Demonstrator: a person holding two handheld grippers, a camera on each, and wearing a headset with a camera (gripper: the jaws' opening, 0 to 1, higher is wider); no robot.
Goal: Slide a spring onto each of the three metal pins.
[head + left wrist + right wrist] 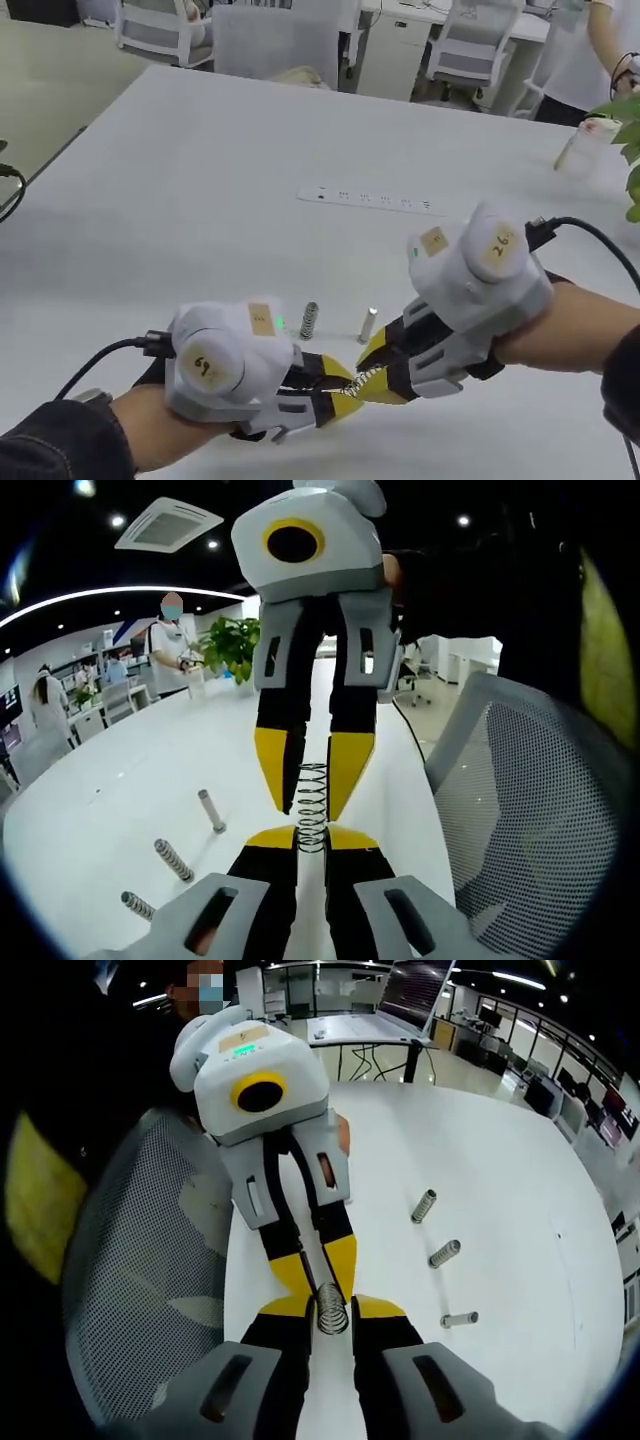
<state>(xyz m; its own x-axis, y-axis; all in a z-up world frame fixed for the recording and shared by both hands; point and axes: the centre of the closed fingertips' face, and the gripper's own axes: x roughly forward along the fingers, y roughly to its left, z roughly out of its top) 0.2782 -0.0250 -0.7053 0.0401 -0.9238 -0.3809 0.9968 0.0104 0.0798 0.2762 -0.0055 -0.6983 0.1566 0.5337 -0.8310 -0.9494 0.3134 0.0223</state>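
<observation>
A small steel spring (pixel 363 379) hangs in the air between my two grippers, which face each other tip to tip over the near part of the white table (pixel 200 180). My left gripper (pixel 311 838) is shut on one end of the spring (pixel 312 805), and my right gripper (pixel 331 1310) is shut on the other end. Beyond them, a bare metal pin (pixel 367 325) stands beside a pin wearing a spring (pixel 309 320). The left gripper view has the bare pin (pixel 211 810) and two sprung pins (pixel 172 860) in a row.
A white power strip (pixel 365 198) lies mid-table. A pale cup (pixel 583 143) and a green plant (pixel 627 135) sit at the far right edge. Office chairs (pixel 150 30) stand beyond the table, and a mesh chair back (pixel 520 800) is close behind me.
</observation>
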